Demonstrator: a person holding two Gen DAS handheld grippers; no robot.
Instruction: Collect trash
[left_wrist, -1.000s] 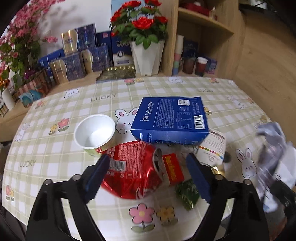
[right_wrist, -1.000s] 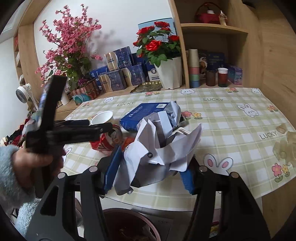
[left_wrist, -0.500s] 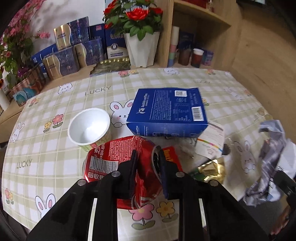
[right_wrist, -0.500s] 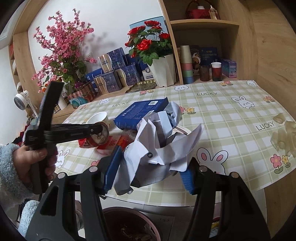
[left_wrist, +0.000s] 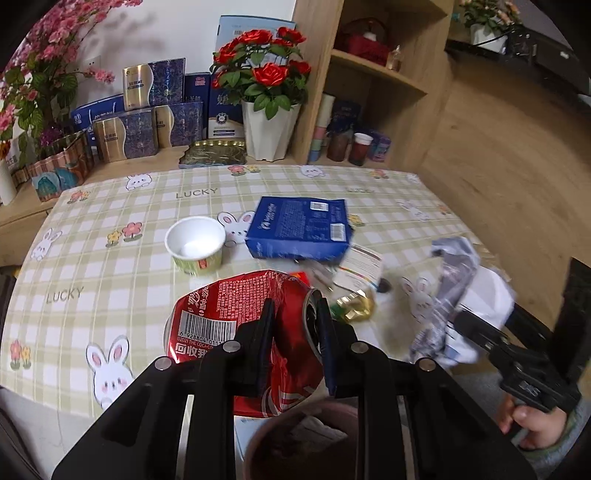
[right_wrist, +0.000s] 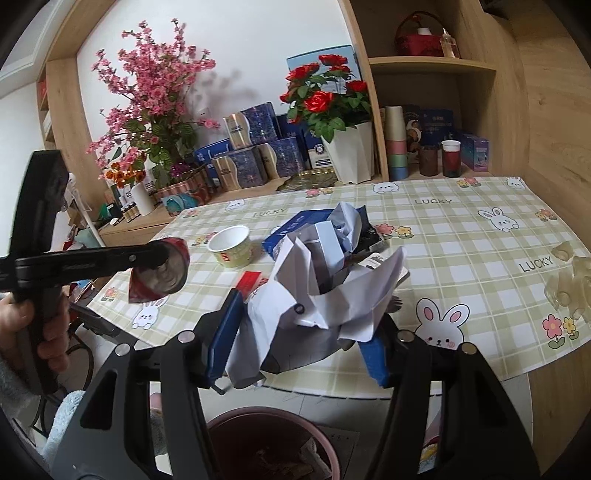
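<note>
Over the bin (left_wrist: 295, 439), left gripper (left_wrist: 295, 332) has clamped the crushed red can (left_wrist: 229, 317) and lifted it off the table (left_wrist: 110, 206); right gripper (right_wrist: 299, 332) still grips crumpled paper (right_wrist: 325, 280). Both ready to drop.

Table (left_wrist: 110, 206), checked cloth: cup (left_wrist: 195, 243) centre-left, blue box (left_wrist: 299, 229) right of it, wrappers (left_wrist: 354, 306) near right. Shelf (left_wrist: 155, 155) behind: boxes, rose pot (left_wrist: 269, 133).

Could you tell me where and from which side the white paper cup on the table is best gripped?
The paper cup stands upright with its mouth open and nothing inside that shows. Probably best: come from above, one finger inside the rim and one outside on its near wall. The blue box stands close on one side, so avoid that side.
</note>
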